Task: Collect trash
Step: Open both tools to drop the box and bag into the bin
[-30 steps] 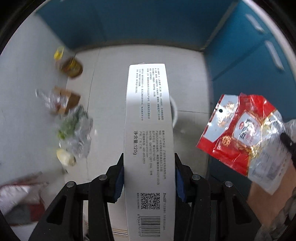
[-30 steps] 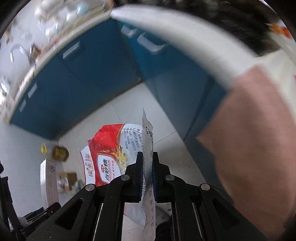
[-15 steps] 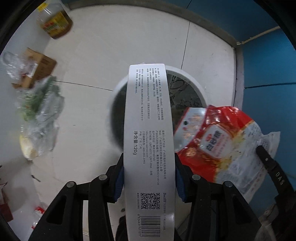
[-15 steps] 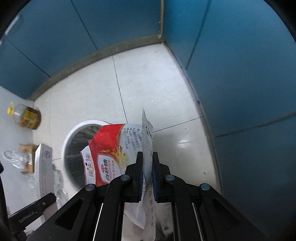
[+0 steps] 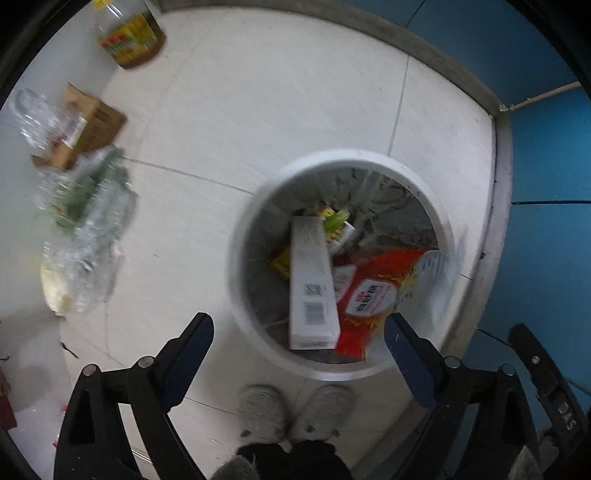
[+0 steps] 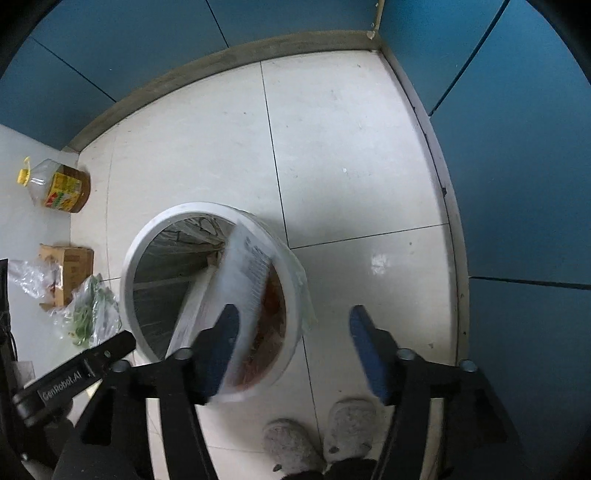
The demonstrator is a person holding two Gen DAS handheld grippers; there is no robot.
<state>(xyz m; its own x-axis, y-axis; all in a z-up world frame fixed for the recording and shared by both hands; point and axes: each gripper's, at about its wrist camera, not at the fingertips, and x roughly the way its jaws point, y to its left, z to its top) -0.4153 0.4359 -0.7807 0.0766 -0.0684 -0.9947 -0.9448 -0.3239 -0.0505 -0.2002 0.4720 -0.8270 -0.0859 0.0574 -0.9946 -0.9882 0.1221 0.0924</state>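
Observation:
A round white trash bin (image 5: 255, 206) stands on the tiled floor below both grippers; it also shows in the right wrist view (image 6: 127, 273). A long white carton (image 5: 312, 291) with a barcode lies inside it. A red and clear plastic bag (image 5: 373, 295) lies against the bin's right inner wall, blurred in the right wrist view (image 6: 251, 280). My left gripper (image 5: 297, 354) is open and empty above the bin's near rim. My right gripper (image 6: 291, 347) is open and empty above the bin's right edge.
More trash lies on the floor to the left: an oil bottle (image 5: 129, 35), a brown cardboard box (image 5: 88, 125), clear plastic bags with greens (image 5: 85, 221). Blue cabinet doors (image 6: 517, 184) close the far and right sides. Grey slippers (image 5: 291, 413) stand just below the bin.
Both grippers opened. The white carton and the red bag dropped from them into the bin.

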